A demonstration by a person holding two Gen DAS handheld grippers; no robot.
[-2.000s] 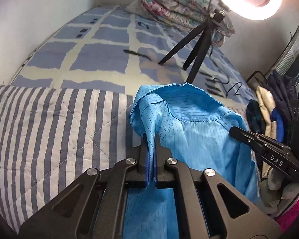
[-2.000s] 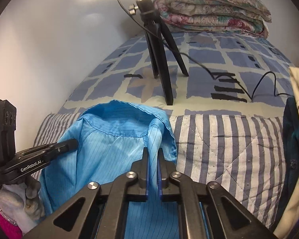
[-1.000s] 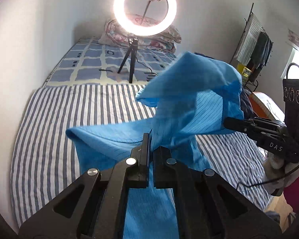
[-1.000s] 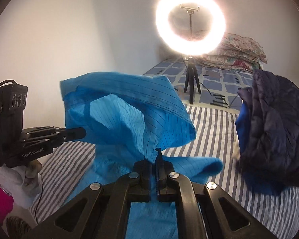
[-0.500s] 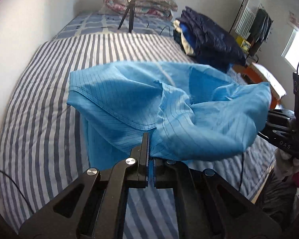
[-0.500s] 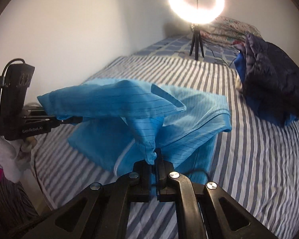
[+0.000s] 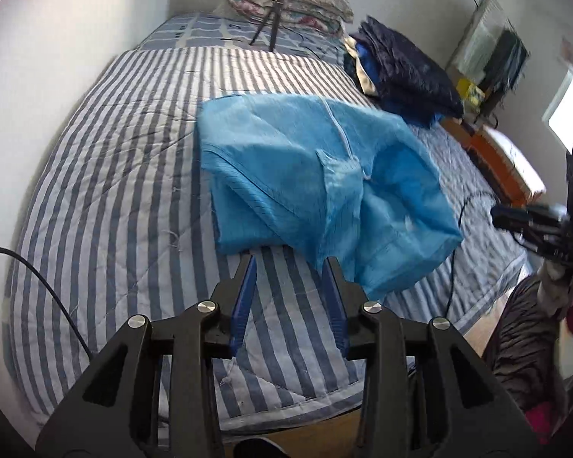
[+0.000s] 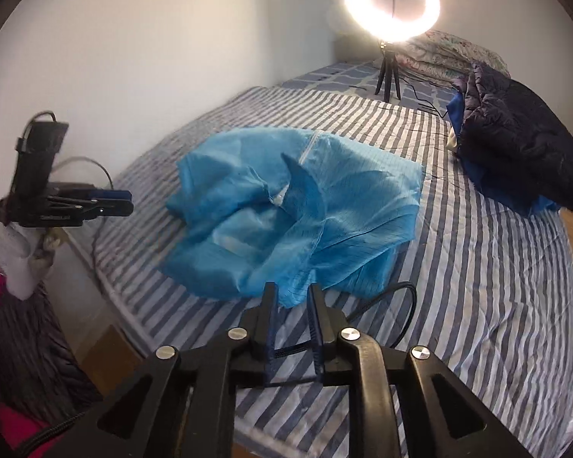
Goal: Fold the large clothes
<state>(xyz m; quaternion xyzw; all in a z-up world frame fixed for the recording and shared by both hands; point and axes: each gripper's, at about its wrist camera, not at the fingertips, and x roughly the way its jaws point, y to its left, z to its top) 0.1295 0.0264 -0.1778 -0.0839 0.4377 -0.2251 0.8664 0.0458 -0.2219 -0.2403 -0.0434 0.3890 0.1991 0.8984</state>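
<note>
The blue garment (image 7: pixel 317 175) lies rumpled on the striped bed (image 7: pixel 107 198), near its foot edge. The left hand-held gripper (image 7: pixel 290 263) and right hand-held gripper (image 8: pixel 291 292) have just been opening; both jaws stand parted and empty just short of the cloth.

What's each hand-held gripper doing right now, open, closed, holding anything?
Left hand-held gripper: open, jaws just opened, blue garment released onto the bed.
Right hand-held gripper: open, jaws just opened, holding nothing.
</note>
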